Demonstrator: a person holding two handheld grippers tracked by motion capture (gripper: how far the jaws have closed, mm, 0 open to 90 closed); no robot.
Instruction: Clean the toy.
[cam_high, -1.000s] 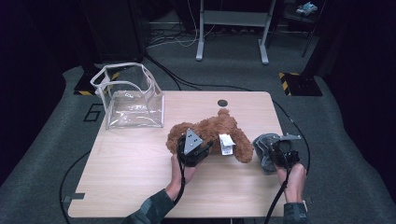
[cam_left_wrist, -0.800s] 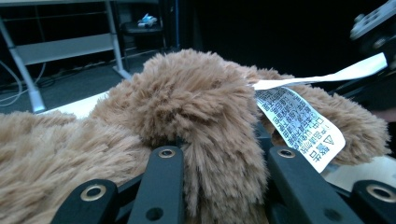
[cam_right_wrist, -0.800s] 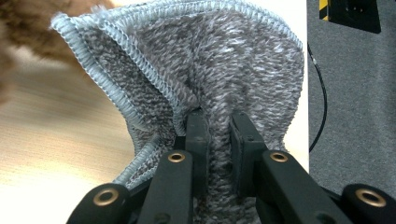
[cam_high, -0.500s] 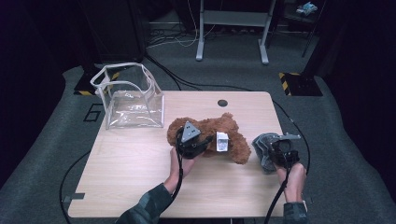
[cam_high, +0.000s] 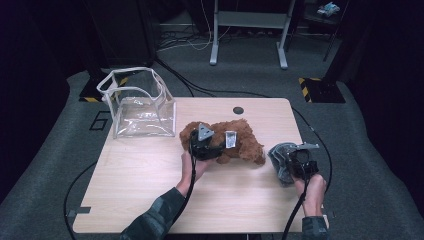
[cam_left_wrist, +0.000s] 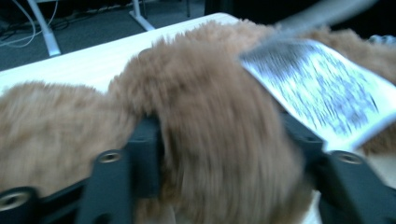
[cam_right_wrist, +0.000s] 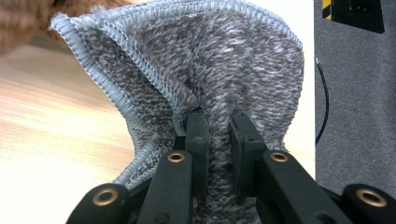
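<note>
Now left claw (cam_high: 202, 146) has just been opening, jaws spread round the plush (cam_high: 240, 142) mid-bench (cam_high: 150, 175), likely to regrip. Right claw (cam_high: 295, 162) pinches the cloth (cam_right_wrist: 224, 65), parked near-right.

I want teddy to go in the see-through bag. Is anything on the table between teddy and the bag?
Nothing visible is in the way. The teddy lies beside the clear bag, with bare table between them. The grey cloth sits on the teddy's far side, pinched in the right gripper.
</note>
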